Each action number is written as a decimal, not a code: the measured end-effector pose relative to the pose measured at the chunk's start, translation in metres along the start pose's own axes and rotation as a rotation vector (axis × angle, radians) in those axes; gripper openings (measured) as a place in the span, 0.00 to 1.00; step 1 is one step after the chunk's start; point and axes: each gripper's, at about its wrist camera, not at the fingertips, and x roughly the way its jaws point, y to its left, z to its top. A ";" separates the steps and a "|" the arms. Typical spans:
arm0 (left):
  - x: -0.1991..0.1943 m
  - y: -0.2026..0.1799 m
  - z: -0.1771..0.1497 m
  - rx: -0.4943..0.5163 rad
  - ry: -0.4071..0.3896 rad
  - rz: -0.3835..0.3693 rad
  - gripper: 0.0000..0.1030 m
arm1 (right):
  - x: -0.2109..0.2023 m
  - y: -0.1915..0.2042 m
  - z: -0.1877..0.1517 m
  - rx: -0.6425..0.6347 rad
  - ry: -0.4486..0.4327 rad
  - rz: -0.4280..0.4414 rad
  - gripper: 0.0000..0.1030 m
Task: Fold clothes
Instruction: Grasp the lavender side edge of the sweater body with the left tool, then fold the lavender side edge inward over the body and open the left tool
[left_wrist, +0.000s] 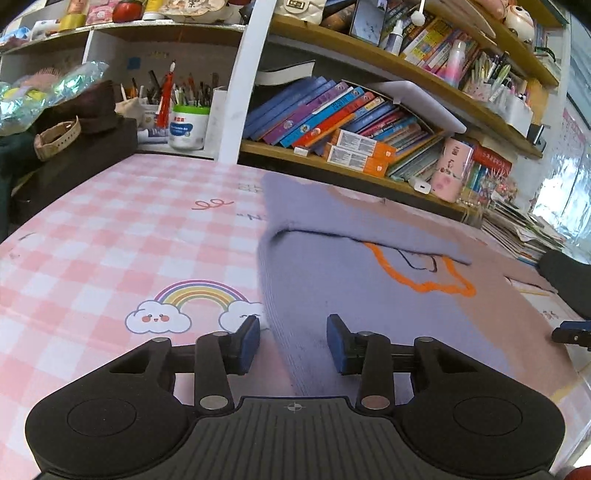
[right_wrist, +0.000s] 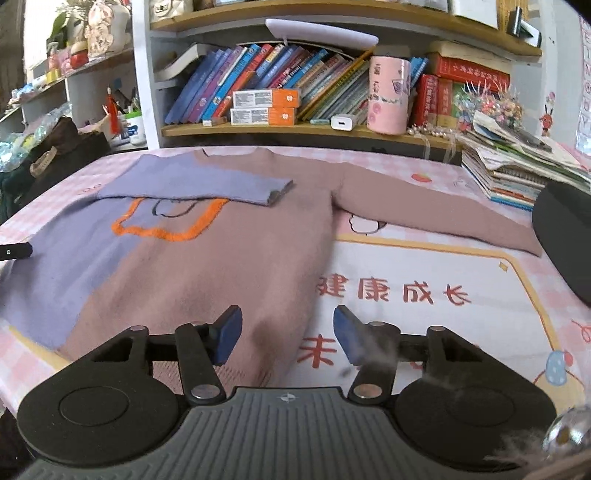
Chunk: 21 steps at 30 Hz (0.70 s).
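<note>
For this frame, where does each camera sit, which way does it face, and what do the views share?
Left wrist: on the left gripper, low over the sweater's purple side, facing the bookshelf; own open fingers show.
Right wrist: on the right gripper, at the sweater's brown hem edge, facing the bookshelf; open fingers show.
Shared: sweater, its folded purple sleeve, bookshelf.

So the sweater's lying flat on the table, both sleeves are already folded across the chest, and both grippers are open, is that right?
Not quite: only the purple sleeve is folded across the sweater. The right wrist view shows the brown sleeve stretched out on the table. The rest holds.
</note>
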 end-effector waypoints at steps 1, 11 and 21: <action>0.000 0.000 0.000 0.002 0.003 -0.005 0.26 | 0.001 -0.001 -0.001 0.007 0.006 -0.001 0.44; -0.007 0.004 -0.004 0.023 -0.005 0.025 0.05 | 0.010 -0.005 0.001 0.091 0.036 0.050 0.15; -0.018 0.018 -0.004 0.019 -0.024 0.079 0.05 | 0.020 0.027 0.005 0.039 0.049 0.117 0.15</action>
